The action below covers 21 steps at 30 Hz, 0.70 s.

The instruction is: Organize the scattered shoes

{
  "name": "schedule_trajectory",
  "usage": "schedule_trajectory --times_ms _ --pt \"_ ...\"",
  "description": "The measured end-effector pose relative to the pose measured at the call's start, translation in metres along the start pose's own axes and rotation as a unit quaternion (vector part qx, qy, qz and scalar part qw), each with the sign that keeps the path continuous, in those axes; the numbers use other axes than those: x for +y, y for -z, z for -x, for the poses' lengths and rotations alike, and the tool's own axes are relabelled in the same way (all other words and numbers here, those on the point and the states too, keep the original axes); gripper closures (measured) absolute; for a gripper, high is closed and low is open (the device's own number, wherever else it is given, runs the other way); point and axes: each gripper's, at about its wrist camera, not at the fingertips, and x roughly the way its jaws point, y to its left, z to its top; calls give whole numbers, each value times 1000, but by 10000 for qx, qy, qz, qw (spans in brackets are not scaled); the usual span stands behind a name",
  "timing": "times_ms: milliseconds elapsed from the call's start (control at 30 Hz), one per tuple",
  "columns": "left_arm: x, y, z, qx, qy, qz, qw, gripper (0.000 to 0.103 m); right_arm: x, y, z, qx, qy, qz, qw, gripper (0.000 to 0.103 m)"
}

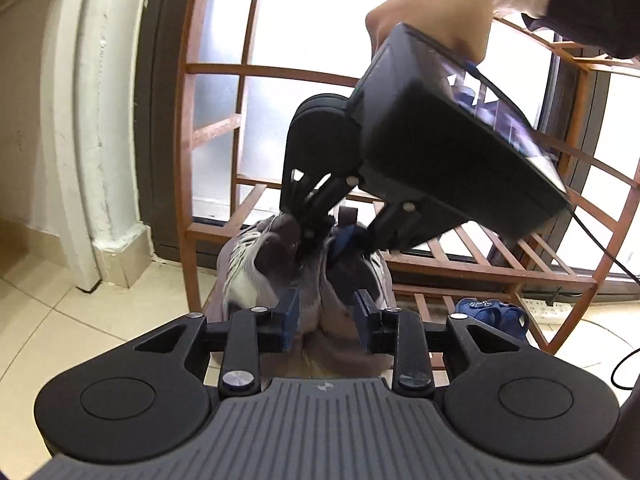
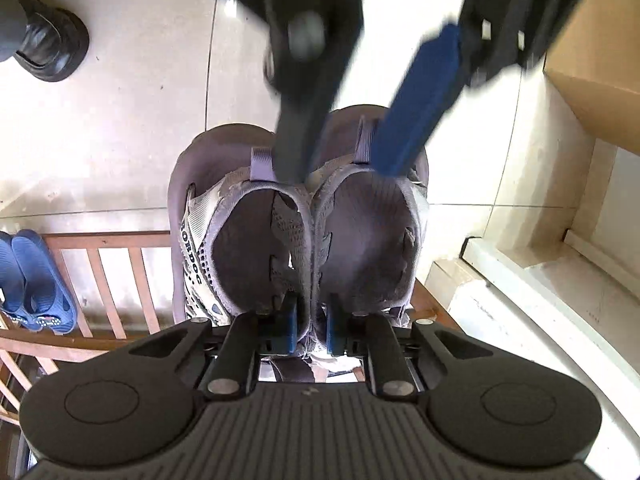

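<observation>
Sneakers: grey pair, side by side, at the end of the wooden rack.
Right gripper: jaws pinch the touching inner collars of both sneakers.
Left gripper: jaws parted at the heels, pads not pressing.
Edges: rack post just left of the pair; wall corner beyond.
Open room: pale floor tiles behind the heels.
Nearby: blue sandals on the rack, black shoe, cardboard box.

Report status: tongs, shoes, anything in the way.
Right tongs pinching both inner collars of the grey sneaker pair. Left tongs open at the heels, pads off. Pair on the wooden rack. Nothing in the way.
</observation>
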Motion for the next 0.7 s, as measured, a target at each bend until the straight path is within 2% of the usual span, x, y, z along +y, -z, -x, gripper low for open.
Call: schedule_trajectory --times_ms 167,300,400,500,600,700 --pt "9 14 -2 242 -364 311 9986 64 -9 6 3 114 45 -124 9998 87" --pt "6 28 0 365 -475 484 9970 55 -9 7 3 138 73 -168 9997 87" --pt "8 38 -3 461 -588 499 9960 54 -10 6 2 123 69 -148 9998 87" --pt "3 35 -2 417 -756 464 9952 54 -10 4 1 88 52 -111 9999 87" --pt "-3 32 1 252 -710 301 9967 50 -11 2 -1 45 33 -86 9999 86" --pt "-12 27 -8 264 -624 2 9977 47 -12 3 -2 19 20 -99 9999 86"
